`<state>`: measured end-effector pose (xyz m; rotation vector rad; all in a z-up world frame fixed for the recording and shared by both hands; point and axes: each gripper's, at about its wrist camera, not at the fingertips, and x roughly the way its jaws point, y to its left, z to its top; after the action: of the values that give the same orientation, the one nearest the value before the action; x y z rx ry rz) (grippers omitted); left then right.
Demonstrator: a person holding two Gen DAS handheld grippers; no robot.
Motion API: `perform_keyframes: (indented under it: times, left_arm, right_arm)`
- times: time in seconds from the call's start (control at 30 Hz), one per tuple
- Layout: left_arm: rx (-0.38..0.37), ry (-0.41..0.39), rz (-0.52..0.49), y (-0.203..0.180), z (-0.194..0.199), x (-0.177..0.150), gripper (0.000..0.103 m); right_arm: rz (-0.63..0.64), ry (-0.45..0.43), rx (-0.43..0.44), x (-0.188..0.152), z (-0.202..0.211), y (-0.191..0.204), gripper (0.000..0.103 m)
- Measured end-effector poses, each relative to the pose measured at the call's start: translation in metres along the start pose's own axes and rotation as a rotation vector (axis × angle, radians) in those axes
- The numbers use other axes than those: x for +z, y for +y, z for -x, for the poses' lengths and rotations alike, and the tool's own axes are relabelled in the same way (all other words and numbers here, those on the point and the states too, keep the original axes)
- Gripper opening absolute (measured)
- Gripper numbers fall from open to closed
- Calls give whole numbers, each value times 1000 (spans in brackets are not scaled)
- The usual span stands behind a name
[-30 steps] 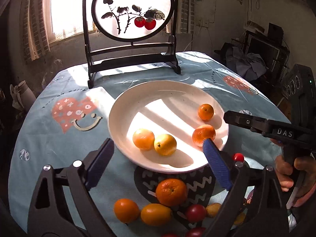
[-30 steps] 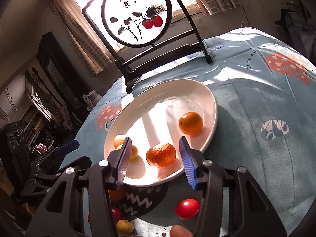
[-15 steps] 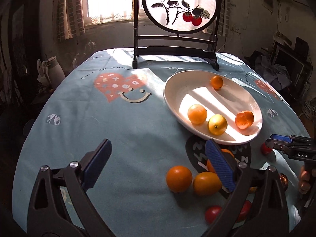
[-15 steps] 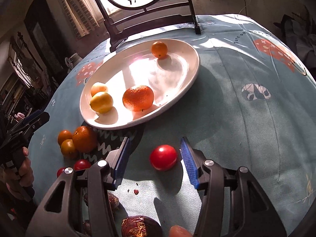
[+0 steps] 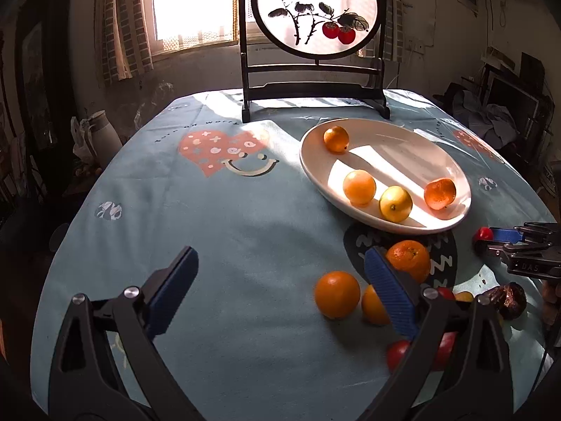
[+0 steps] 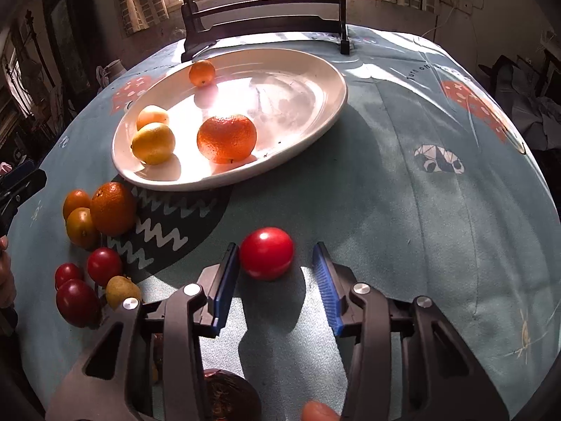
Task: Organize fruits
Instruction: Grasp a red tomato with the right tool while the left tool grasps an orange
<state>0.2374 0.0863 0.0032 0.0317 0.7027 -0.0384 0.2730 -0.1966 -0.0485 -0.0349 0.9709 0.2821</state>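
Tablecloth (image 6: 403, 217): red tomato (image 6: 266, 253) between open right gripper (image 6: 277, 273) fingers.

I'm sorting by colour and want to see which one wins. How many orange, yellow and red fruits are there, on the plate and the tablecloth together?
Orange fruits: 6 (3 on the plate, 3 on the tablecloth)
Red fruits: 4 (all on the tablecloth)
Yellow fruits: 2 (1 on the plate, 1 on the tablecloth)
Total: 12. Orange wins.
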Motion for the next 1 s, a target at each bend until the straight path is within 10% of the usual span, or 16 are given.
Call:
perform_keyframes:
  times: [0.23, 0.63, 1.0]
  left_arm:
    - [-59, 50, -8, 2, -7, -5, 94]
    - [-149, 112, -128, -11, -17, -19, 52]
    - [-242, 157, -109, -16, -35, -18, 49]
  right_arm:
    - [-64, -37, 55, 2, 8, -10, 31]
    - [-90, -24, 69, 0, 6, -12, 31]
    - [-91, -17, 70, -1, 4, -12, 31]
